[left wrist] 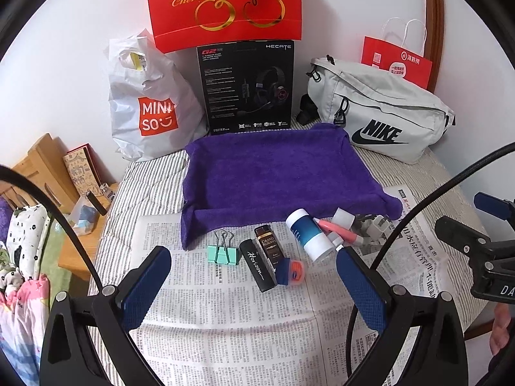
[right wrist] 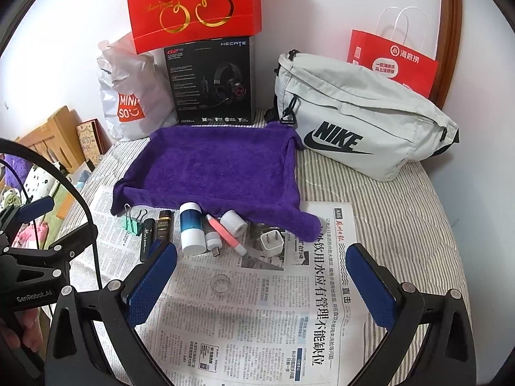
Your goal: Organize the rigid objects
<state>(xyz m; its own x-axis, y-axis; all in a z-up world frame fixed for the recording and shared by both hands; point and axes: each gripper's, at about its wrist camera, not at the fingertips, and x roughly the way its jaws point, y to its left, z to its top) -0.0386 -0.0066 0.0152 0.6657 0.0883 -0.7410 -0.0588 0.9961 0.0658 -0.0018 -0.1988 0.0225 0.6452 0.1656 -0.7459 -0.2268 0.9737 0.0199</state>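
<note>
A purple towel tray (left wrist: 273,173) (right wrist: 215,164) lies on the bed. In front of it on newspaper lie a mint binder clip (left wrist: 222,251) (right wrist: 132,222), a black Horizon lighter (left wrist: 257,265) (right wrist: 146,239), a brown Grand Reserve lighter (left wrist: 267,241) (right wrist: 163,226), a small blue-and-orange tin (left wrist: 289,271), a blue-and-white bottle (left wrist: 310,234) (right wrist: 191,228), a pink pen (left wrist: 338,230) (right wrist: 225,233), a white tape roll (right wrist: 233,222), a white charger plug (right wrist: 272,242) and a clear round lid (right wrist: 220,284). My left gripper (left wrist: 254,286) and right gripper (right wrist: 262,281) are open and empty, above the newspaper.
Against the wall stand a Miniso bag (left wrist: 151,103), a black headset box (left wrist: 248,87), a red gift bag (left wrist: 225,3), a grey Nike bag (left wrist: 379,112) and a red paper bag (right wrist: 392,61). A wooden bedside shelf (left wrist: 48,173) is left of the bed.
</note>
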